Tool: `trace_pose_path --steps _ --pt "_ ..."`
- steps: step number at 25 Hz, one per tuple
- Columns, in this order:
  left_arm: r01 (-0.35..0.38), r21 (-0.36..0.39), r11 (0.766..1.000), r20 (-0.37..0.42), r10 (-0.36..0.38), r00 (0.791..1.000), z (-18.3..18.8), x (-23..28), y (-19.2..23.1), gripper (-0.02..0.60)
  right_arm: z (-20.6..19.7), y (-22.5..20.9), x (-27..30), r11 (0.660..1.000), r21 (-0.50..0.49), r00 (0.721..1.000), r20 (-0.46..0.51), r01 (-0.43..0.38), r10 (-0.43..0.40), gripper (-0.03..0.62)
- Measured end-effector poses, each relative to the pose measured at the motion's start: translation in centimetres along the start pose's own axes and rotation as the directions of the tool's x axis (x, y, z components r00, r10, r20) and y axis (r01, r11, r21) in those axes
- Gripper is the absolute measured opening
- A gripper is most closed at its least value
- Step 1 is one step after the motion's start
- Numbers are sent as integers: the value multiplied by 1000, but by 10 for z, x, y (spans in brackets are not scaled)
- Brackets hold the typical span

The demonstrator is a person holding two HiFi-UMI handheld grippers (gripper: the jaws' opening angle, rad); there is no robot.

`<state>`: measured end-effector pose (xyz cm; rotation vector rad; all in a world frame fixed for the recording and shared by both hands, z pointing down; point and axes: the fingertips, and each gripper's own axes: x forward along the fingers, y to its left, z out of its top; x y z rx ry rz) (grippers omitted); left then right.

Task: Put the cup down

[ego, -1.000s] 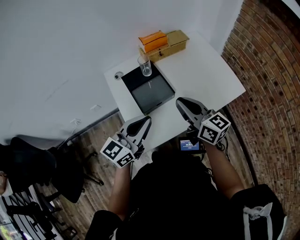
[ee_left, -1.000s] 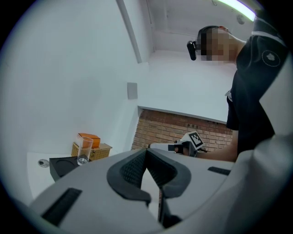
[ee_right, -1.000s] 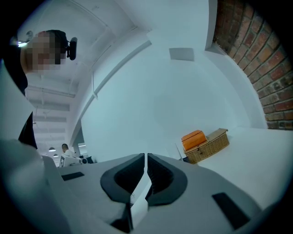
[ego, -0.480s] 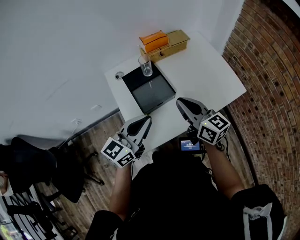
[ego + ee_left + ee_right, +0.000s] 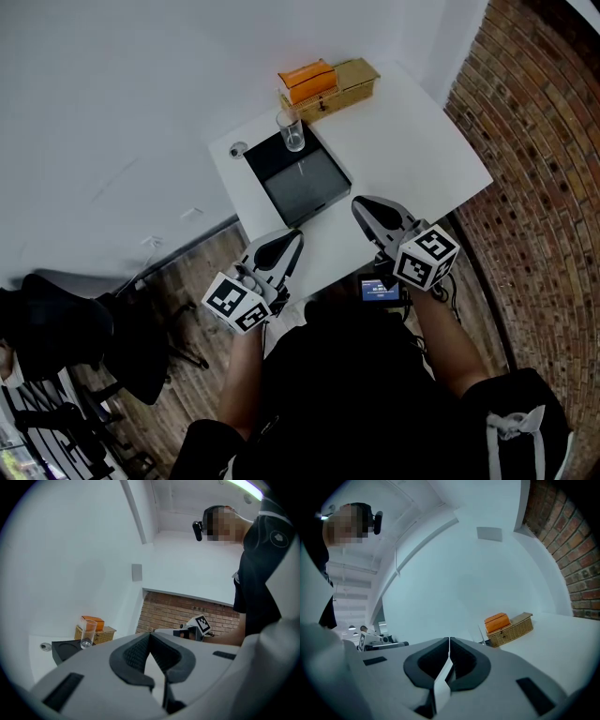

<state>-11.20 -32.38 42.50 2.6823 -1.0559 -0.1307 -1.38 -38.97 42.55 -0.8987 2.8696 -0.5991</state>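
Observation:
A clear glass cup [image 5: 291, 132] stands upright at the far corner of a black square base [image 5: 298, 177] on the white table [image 5: 412, 150]. In the left gripper view the cup [image 5: 87, 633] shows far off on the black base [image 5: 65, 649]. My left gripper [image 5: 294, 239] hovers at the table's near edge, jaws shut and empty. My right gripper [image 5: 359, 205] is over the near part of the table, also shut with nothing in it. Both are well short of the cup. In the right gripper view the cup is hidden behind the jaws.
A wicker basket [image 5: 342, 90] with an orange box [image 5: 306, 80] stands at the table's far edge, just behind the cup. A small round fitting [image 5: 237, 150] sits left of the black base. A brick wall [image 5: 534, 169] runs along the right; a dark chair [image 5: 84, 337] is at the left.

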Motion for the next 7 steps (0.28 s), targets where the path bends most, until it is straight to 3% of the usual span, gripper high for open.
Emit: trace_pose_path --steps 7 --pt "-6 3 1000 -13 6 1000 -1 0 0 8 -2 1 0 1000 -4 1000 -5 0 0 23"
